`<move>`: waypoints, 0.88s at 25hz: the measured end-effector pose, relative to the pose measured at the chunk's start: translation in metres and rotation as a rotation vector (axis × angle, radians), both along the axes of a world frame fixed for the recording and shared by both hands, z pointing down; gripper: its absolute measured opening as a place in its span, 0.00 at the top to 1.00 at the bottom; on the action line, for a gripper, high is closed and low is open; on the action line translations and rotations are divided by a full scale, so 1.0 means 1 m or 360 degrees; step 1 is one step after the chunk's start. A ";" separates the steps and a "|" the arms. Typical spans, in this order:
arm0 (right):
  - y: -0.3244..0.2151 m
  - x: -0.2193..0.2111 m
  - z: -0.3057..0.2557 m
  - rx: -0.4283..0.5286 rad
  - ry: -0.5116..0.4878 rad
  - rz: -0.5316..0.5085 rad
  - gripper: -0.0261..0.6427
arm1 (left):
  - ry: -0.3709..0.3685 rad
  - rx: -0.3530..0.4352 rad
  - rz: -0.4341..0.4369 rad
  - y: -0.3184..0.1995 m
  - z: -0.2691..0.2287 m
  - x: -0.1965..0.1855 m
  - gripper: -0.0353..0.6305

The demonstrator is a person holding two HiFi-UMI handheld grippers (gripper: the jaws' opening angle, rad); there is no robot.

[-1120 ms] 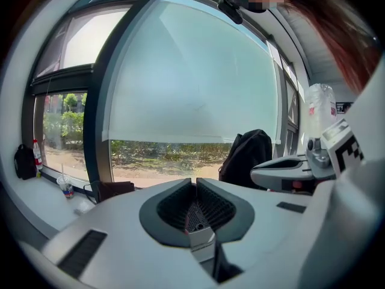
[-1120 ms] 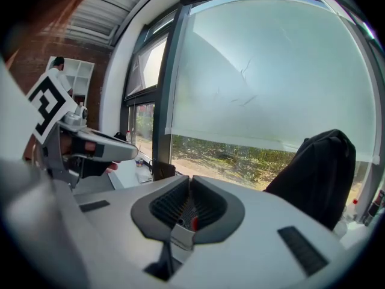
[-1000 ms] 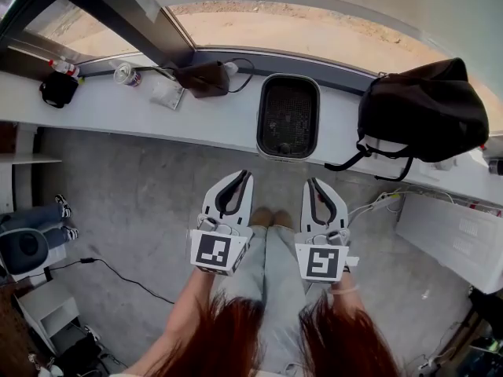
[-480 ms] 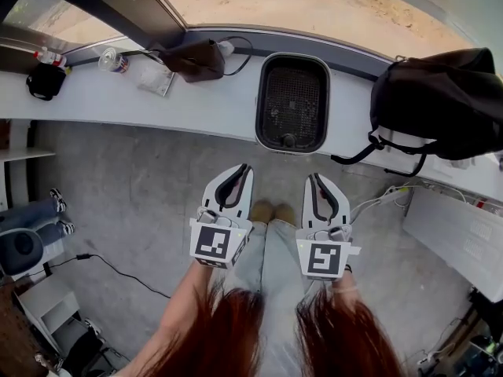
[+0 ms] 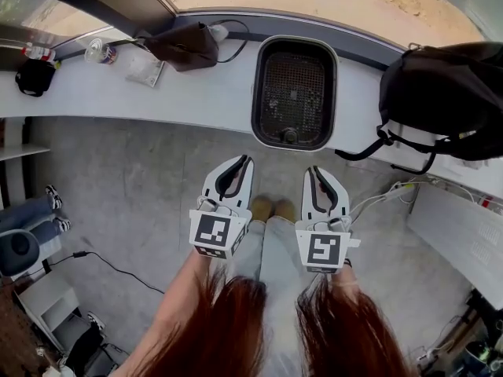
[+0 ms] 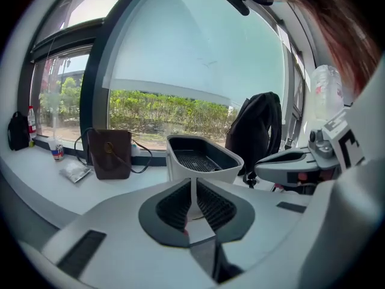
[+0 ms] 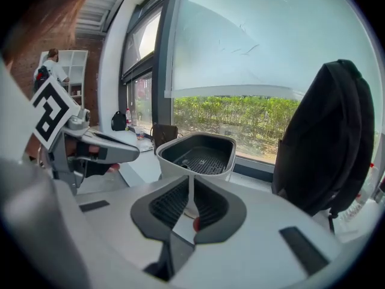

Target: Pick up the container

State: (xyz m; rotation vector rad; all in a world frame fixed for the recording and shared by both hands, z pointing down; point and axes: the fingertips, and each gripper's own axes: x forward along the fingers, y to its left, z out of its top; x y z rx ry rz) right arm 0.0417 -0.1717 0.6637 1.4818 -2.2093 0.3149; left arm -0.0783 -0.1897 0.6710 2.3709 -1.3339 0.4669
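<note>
Container (image 5: 293, 91): on the white surface (image 5: 196, 93) by the window, untouched.
Left gripper (image 5: 243, 162): fingers together, empty, short of the surface.
Right gripper (image 5: 314, 171): fingers together, empty, alongside.

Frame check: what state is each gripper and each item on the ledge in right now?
left gripper: shut, empty, short of the ledge
right gripper: shut, empty
container: upright on the ledge, open-topped, nothing inside, not gripped
backpack: standing upright to the container's right
brown bag: upright, flap closed
can: upright
</note>
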 end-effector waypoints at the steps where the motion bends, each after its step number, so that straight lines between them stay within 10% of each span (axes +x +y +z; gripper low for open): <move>1: -0.001 0.000 0.005 -0.0010 -0.0002 -0.0002 0.92 | -0.0007 -0.0008 0.0004 0.000 0.005 0.001 0.92; 22: -0.008 0.011 0.108 -0.0219 0.0036 -0.0043 0.87 | -0.0089 -0.0153 0.0040 -0.012 0.102 0.003 0.92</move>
